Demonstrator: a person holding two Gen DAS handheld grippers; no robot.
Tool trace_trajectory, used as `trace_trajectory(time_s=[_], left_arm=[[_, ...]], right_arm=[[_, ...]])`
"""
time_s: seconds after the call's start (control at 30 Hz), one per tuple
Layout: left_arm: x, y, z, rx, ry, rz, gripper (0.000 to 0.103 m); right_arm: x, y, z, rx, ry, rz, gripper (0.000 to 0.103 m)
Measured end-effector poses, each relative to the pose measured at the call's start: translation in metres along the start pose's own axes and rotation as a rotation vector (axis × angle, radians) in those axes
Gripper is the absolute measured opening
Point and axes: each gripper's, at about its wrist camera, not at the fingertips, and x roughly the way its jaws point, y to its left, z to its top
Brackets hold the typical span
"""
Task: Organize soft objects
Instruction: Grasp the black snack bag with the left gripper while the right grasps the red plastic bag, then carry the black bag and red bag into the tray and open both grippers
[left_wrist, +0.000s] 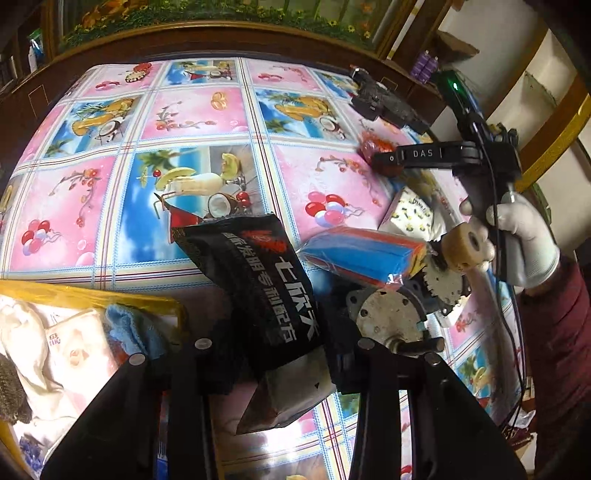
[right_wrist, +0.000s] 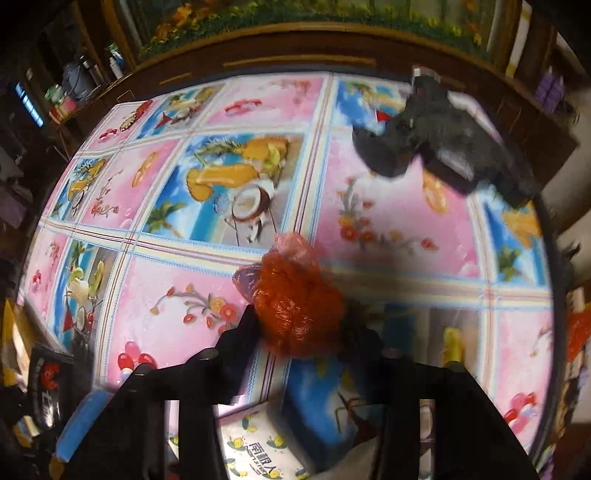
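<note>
My left gripper (left_wrist: 280, 354) is shut on a black packet with white Chinese lettering (left_wrist: 269, 288) and holds it above the table's near edge, just right of a yellow-lined box (left_wrist: 92, 295) of soft things. My right gripper (right_wrist: 299, 332) is shut on a crumpled red plastic bag (right_wrist: 295, 306) and holds it over the patterned tablecloth. The same bag (left_wrist: 376, 146) and right gripper (left_wrist: 388, 158) show in the left wrist view at the right. A blue and orange sponge pack (left_wrist: 362, 254) and a tissue pack with yellow print (right_wrist: 251, 446) lie on the table.
A dark metal tool (right_wrist: 443, 140) lies at the table's far right corner. A grey motor with a gear (left_wrist: 399, 310) sits by the sponge pack. The box holds white cloths and a blue cloth (left_wrist: 133, 328). A wooden headboard (left_wrist: 221, 40) runs behind the table.
</note>
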Motion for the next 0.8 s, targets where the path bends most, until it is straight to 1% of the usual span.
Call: trace_trajectory(time_s=[0.07,0.13,0.3,0.4,0.47,0.57,0.67,0.73,0.8], left_arm=[[-0.008,0.002,-0.003,-0.018,-0.024,-0.022,0.034],[-0.018,0.004,-0.006,-0.035,-0.043,-0.050,0.034],[-0.059,0.008,-0.024,-0.073,-0.119,-0.129,0.034],[-0.087,0.015,-0.044,-0.098,-0.165,-0.163,0.034],[-0.103,0.022,-0.059,-0.122,-0.193,-0.177,0.034],[-0.126,0.040,-0.087,-0.180,-0.242,-0.170,0.034],[-0.145,0.066,-0.118,-0.268,-0.284,-0.158,0.034],[-0.152,0.081,-0.134,-0.306,-0.306,-0.120,0.034],[-0.158,0.096,-0.153,-0.344,-0.328,-0.056,0.034]], right_arm=[[-0.007,-0.007,-0.003,0.037,-0.035,0.018,0.041],[-0.021,-0.012,-0.009,0.056,-0.064,0.014,0.041],[-0.086,-0.012,-0.037,0.050,-0.178,0.024,0.041],[-0.122,0.001,-0.063,0.029,-0.220,0.048,0.042],[-0.143,0.020,-0.087,-0.002,-0.236,0.075,0.042],[-0.166,0.043,-0.121,-0.037,-0.241,0.136,0.042],[-0.185,0.071,-0.158,-0.074,-0.242,0.211,0.042],[-0.190,0.091,-0.178,-0.101,-0.233,0.259,0.042],[-0.191,0.106,-0.193,-0.126,-0.220,0.295,0.042]])
